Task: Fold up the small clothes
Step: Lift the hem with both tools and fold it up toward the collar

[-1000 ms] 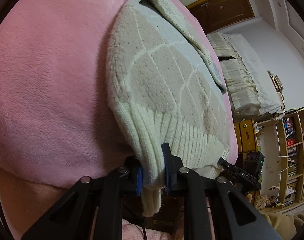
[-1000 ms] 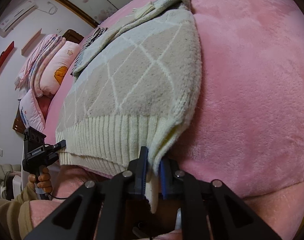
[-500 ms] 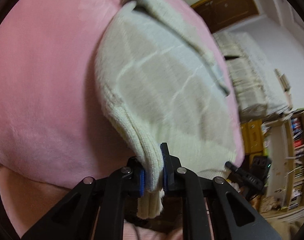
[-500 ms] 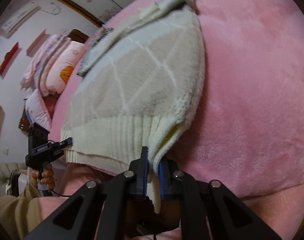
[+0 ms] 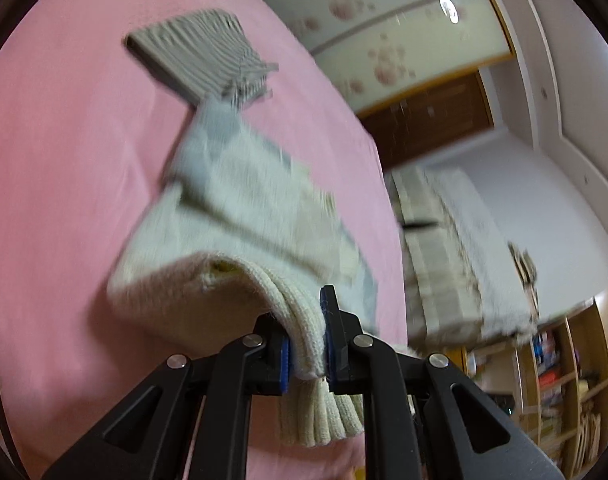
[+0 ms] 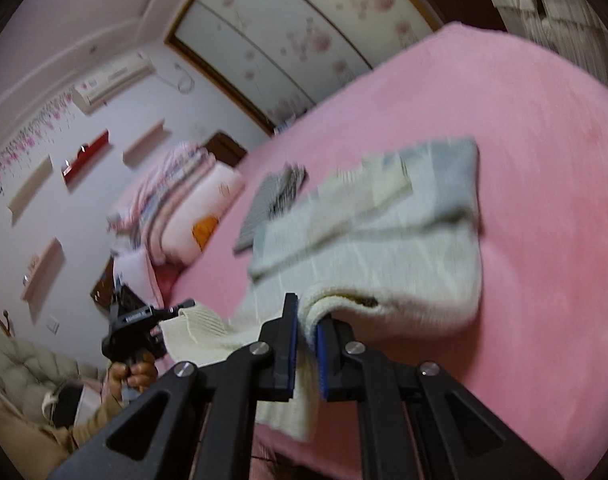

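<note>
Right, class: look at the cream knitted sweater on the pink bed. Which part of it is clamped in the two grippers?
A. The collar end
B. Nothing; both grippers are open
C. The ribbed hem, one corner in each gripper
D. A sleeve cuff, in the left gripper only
C: the left gripper and the right gripper each pinch a corner of the sweater's ribbed hem.

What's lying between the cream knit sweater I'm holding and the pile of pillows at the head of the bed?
A folded grey striped garment lies on the pink blanket between the cream knit sweater and the stacked pillows; the right wrist view shows it.
</note>
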{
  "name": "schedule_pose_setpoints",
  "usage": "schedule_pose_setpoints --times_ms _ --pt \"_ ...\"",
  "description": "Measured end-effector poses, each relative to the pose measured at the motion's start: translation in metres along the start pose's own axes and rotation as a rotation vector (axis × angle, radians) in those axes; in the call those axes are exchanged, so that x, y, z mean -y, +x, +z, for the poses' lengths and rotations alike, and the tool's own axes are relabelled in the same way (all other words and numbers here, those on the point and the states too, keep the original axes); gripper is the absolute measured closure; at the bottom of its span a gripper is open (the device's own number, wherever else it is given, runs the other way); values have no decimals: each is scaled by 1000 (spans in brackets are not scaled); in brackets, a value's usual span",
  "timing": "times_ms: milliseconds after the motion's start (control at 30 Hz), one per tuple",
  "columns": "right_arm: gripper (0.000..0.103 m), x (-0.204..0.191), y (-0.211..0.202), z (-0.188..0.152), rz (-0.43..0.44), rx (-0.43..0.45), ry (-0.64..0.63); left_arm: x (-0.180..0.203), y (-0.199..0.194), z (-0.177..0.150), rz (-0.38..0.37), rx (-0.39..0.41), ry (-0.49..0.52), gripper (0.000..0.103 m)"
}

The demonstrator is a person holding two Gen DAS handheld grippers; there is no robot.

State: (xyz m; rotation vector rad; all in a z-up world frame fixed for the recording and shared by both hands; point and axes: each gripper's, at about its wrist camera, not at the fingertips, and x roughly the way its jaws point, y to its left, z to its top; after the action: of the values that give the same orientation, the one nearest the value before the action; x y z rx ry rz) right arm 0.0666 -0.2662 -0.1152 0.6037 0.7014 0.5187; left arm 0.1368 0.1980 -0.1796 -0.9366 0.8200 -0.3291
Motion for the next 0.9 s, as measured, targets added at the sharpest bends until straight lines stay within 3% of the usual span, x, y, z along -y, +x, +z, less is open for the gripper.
schedule_pose_setpoints --times_ms 133,367,633,700,767,900 --pt "96 5 20 47 -1 47 4 15 28 45 28 49 5 93" --pt "96 34 87 116 -68 73 34 29 104 115 110 32 34 93" --pt "96 105 174 143 -221 -3 168 -4 201 149 244 -32 -28 91" --pt "92 128 194 143 -255 -54 255 -21 218 152 244 -78 -95 75" --pt "88 145 205 141 -263 -84 339 -27 225 156 213 -104 -128 66" --pt "78 149 203 140 -230 -76 363 -11 216 168 212 -71 -44 42"
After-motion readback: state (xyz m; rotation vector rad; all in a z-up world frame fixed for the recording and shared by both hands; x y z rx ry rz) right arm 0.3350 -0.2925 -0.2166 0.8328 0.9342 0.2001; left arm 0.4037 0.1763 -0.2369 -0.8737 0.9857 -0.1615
